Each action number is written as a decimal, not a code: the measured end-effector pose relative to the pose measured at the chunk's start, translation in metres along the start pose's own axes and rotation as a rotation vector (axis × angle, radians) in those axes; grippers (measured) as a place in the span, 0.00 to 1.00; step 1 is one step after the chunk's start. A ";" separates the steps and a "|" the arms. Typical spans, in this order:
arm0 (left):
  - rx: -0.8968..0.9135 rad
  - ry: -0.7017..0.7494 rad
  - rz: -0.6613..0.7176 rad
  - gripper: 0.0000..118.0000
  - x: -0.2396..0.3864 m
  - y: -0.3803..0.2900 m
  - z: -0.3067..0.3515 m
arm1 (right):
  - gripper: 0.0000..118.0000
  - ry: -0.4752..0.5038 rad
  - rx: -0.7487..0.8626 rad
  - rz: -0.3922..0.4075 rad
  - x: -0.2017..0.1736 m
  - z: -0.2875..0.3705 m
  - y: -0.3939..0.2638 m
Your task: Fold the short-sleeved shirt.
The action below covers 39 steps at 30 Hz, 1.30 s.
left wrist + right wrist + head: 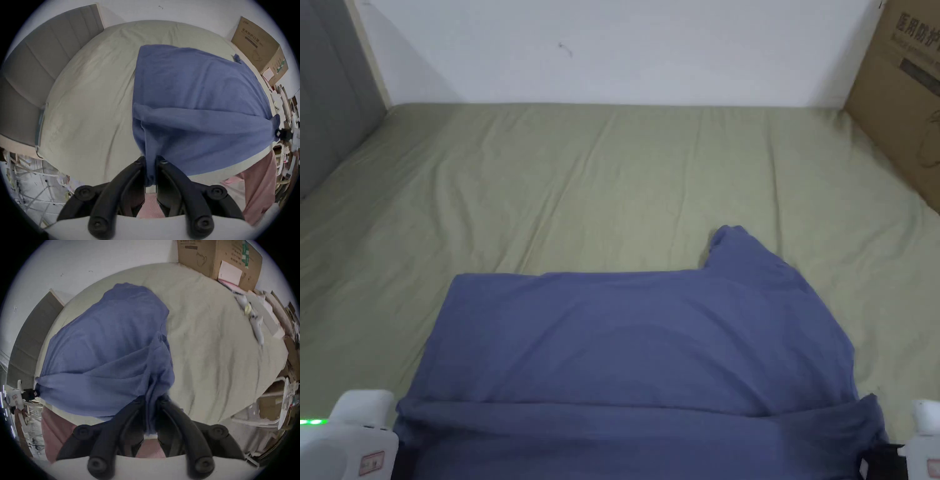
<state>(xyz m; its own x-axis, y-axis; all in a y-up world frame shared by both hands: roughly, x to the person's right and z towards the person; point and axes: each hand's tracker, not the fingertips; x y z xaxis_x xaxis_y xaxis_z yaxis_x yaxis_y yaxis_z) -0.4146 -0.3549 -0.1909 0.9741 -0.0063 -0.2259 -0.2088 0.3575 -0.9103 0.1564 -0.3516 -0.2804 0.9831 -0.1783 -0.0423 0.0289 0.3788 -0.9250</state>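
A blue short-sleeved shirt [637, 337] lies on the pale green bed sheet [600, 175], its near edge lifted and stretched between my two grippers. One sleeve [737, 247] sticks out at the far right. My left gripper [150, 160] is shut on the shirt's near left corner [150, 170]. On the near right corner [151, 412] my right gripper [151, 398] is shut, with bunched cloth between its jaws. In the head view the left gripper's white body [347, 437] sits at the bottom left and the right gripper's body [925, 437] at the bottom right.
A cardboard box [903, 94] stands against the white wall at the bed's far right. A grey padded headboard [331, 87] runs along the left side. Clutter and boxes [276, 402] sit beside the bed on the right. A person's pink clothing [259, 186] shows near the bed edge.
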 end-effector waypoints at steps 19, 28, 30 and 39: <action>0.193 -0.038 0.069 0.00 0.034 0.050 0.038 | 0.00 0.019 0.215 -0.041 -0.036 0.014 0.059; 0.168 -0.042 0.023 0.00 0.057 0.096 0.015 | 0.26 0.022 0.195 -0.018 -0.050 -0.042 0.168; 0.163 -0.034 0.021 0.00 0.049 0.110 0.000 | 0.62 -0.008 0.186 -0.005 -0.052 -0.061 0.203; 0.112 0.000 0.003 0.00 0.040 0.133 -0.031 | 0.67 -0.124 0.098 0.118 -0.051 -0.154 0.300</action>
<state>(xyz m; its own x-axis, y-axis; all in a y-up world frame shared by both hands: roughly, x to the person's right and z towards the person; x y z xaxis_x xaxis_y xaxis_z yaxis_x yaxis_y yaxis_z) -0.4060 -0.3366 -0.3320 0.9736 -0.0051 -0.2283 -0.2005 0.4595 -0.8653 0.0867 -0.3689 -0.6135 0.9953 -0.0163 -0.0952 -0.0759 0.4785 -0.8748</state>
